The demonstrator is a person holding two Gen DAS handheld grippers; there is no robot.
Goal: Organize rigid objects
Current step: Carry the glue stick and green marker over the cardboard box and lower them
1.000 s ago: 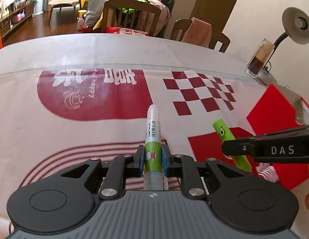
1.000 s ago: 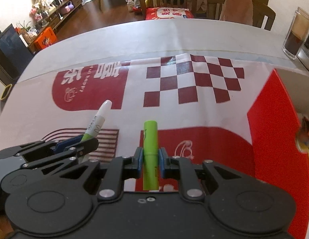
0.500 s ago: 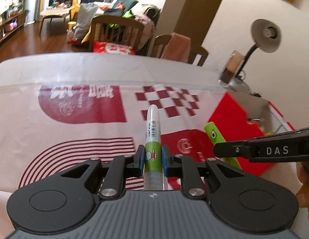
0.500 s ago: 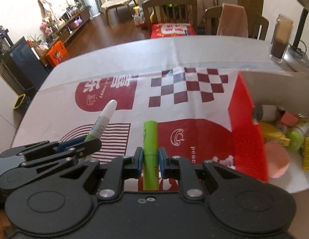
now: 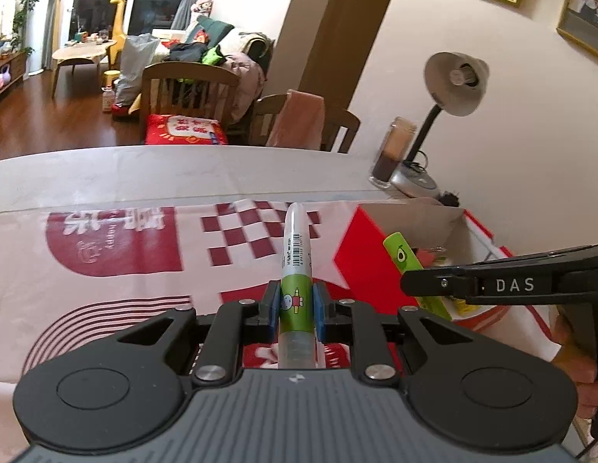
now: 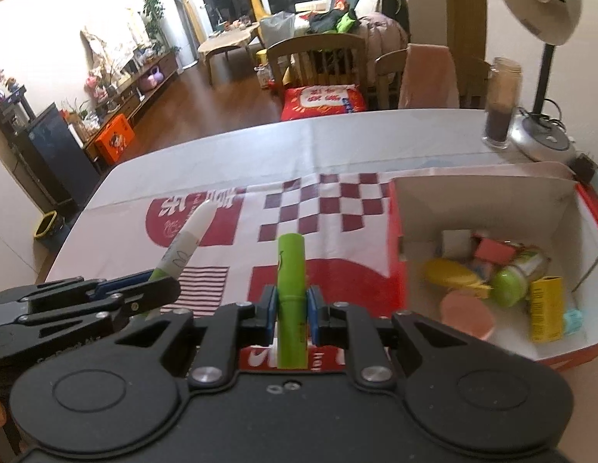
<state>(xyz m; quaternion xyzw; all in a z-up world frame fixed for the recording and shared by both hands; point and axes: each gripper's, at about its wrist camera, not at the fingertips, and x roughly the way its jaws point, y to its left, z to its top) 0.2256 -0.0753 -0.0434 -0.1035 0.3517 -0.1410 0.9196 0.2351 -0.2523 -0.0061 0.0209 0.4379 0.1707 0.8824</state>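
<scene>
My left gripper (image 5: 296, 310) is shut on a white-and-green marker (image 5: 296, 266) that points forward above the table. It also shows in the right wrist view (image 6: 185, 252), at my left. My right gripper (image 6: 291, 310) is shut on a plain green tube (image 6: 291, 293), held above the cloth just left of the red box. The tube also shows in the left wrist view (image 5: 409, 266), at the box's near wall. The red cardboard box (image 6: 395, 239) with a white inside stands open at the right and holds several small items.
A red-and-white printed cloth (image 6: 310, 208) covers the table. A glass jar (image 6: 499, 108) and a desk lamp (image 6: 542, 38) stand at the far right corner behind the box. Wooden chairs (image 6: 318, 58) stand beyond the far table edge.
Both grippers have risen and moved right toward the red box, each still holding its object. The box's inside has come into view.
</scene>
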